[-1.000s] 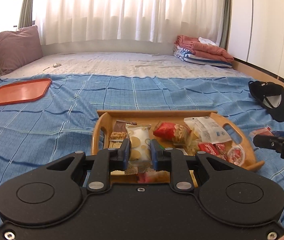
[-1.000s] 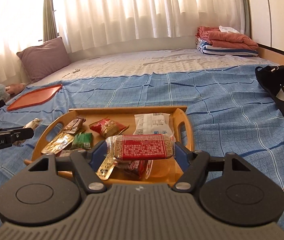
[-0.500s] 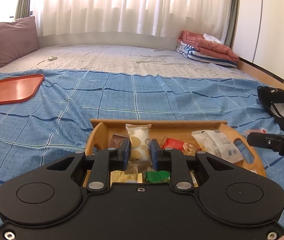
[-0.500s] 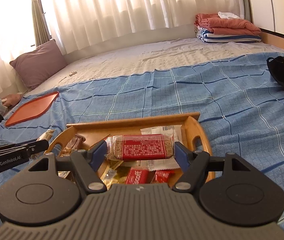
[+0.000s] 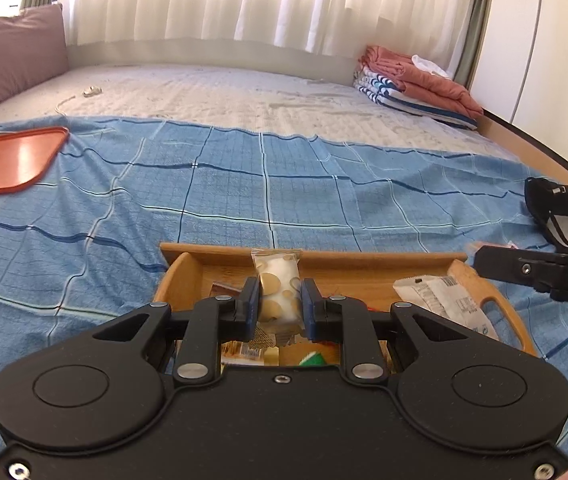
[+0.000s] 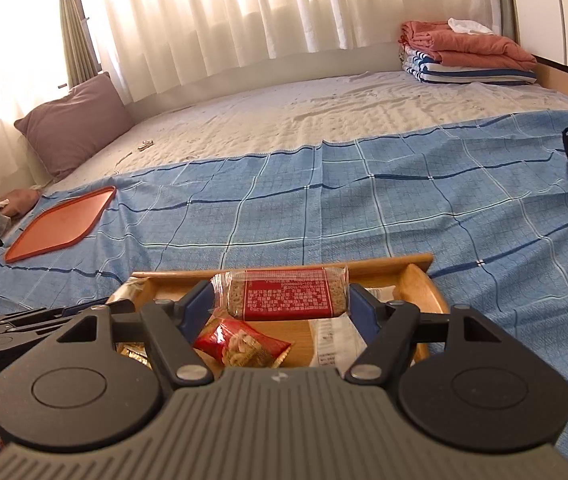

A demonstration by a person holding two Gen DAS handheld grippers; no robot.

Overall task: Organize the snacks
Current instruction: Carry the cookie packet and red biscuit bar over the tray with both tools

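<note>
Left gripper (image 5: 279,304) stays clamped on the white cookie packet (image 5: 277,290), held upright above the wooden tray (image 5: 364,259). Right gripper (image 6: 279,300) stays clamped on the red-label bar (image 6: 284,294), held crosswise above the same tray (image 6: 420,284).

Versus a second ago: both grippers have lifted and tilted up, so the tray sits lower in each view and most snacks inside are now hidden behind the gripper bodies. In the left view only the white barcode packet (image 5: 444,304) and scraps of wrappers show; in the right view the red nut packet (image 6: 239,346) lies under the bar. Orange tray (image 6: 63,224) unchanged on the blue blanket (image 6: 364,208).
</note>
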